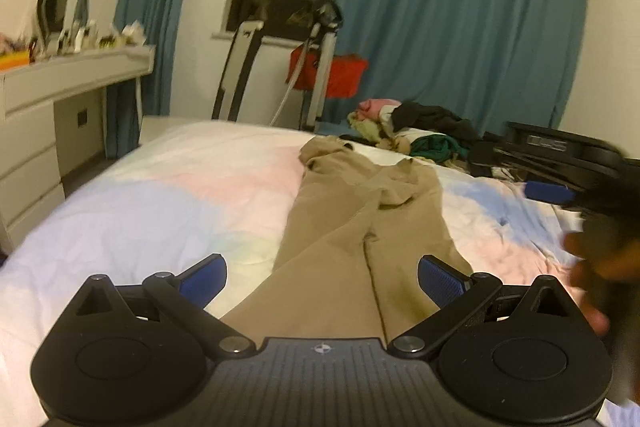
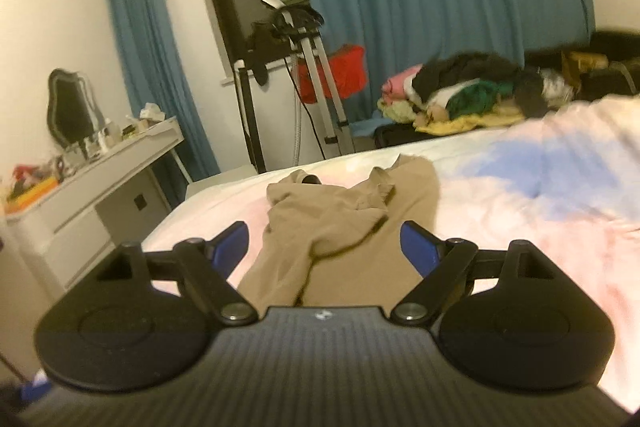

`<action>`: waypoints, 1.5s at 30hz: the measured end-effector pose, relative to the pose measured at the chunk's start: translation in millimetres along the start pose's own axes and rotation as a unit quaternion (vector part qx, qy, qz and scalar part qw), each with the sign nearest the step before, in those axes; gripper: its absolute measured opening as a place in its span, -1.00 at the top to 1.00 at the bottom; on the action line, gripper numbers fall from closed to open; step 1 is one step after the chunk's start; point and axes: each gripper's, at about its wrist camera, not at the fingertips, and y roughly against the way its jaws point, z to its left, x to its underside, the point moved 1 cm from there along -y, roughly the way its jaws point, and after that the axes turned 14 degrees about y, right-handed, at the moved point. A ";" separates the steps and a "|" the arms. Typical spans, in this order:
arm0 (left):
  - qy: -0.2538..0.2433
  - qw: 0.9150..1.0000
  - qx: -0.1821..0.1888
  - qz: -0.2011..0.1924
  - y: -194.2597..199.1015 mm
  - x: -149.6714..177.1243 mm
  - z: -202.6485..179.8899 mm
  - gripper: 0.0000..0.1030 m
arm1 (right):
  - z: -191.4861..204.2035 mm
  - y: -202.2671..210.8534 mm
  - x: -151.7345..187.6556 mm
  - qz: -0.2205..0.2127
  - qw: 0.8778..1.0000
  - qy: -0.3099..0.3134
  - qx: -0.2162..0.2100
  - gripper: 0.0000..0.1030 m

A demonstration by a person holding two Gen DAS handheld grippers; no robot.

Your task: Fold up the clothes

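Left wrist view — trousers: A pair of khaki trousers (image 1: 352,223) lies spread on the pastel bedsheet (image 1: 160,211), unfolded; the waistband end is bunched at the far side and both legs run back toward the camera.
Left wrist view — long axis: Near to far along the bed, legs side by side with a seam line between them, leg ends hidden under the tool.
Left wrist view — left gripper: The left gripper (image 1: 322,277) hangs wide apart over the legs, blue pads clear of the cloth, nothing held.
Left wrist view — right gripper: The right gripper (image 1: 560,193) is blurred at the right edge; its spread cannot be judged from here.
Right wrist view — trousers: The same trousers (image 2: 344,227) show a rumpled, partly turned-over waistband at the far end, pointing toward the window side.
Right wrist view — right gripper: The right gripper (image 2: 324,247) is spread wide above the cloth, empty.
Right wrist view — pile: A heap of mixed clothes (image 2: 472,95) waits at the far right of the bed, well apart from the trousers.
Progress: By appearance no fold is made yet; smoothing, halving leg on leg and the pile all remain.
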 end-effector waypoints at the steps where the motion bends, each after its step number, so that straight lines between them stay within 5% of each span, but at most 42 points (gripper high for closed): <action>1: -0.008 1.000 0.000 -0.005 4.7 1.6 -2.9 -0.99 | 1.2 17.0 1.4 -0.003 1.000 0.005 0.000 -0.63; 11: -0.038 0.999 -0.008 -0.012 30.6 9.8 -20.8 -0.99 | -3.0 119.4 41.5 -0.008 1.000 -0.004 -0.010 -0.63; 20: -0.036 0.997 -0.015 0.071 23.0 -10.6 -6.2 -0.99 | -27.9 118.4 79.5 0.026 0.999 -0.038 -0.016 -0.63; 26: -0.050 0.991 -0.016 0.119 23.1 -35.4 35.7 -0.99 | -21.0 110.4 87.9 0.037 0.999 -0.028 -0.021 -0.63; 31: 0.020 0.985 -0.020 0.168 14.5 -32.3 102.2 -0.99 | -21.7 103.0 92.4 0.055 0.996 -0.051 -0.037 -0.63; 36: 0.127 0.964 0.006 0.233 -1.7 -17.6 162.4 -0.93 | -23.4 96.8 96.4 0.073 0.994 -0.064 -0.045 -0.63; 41: 0.176 0.947 0.068 0.261 -4.9 -9.3 200.2 -0.89 | -24.4 90.9 101.0 0.092 0.991 -0.077 -0.055 -0.63; 45: 0.172 0.944 0.093 0.266 -3.8 -0.1 204.1 -0.88 | -23.5 90.5 101.9 0.096 0.991 -0.080 -0.057 -0.63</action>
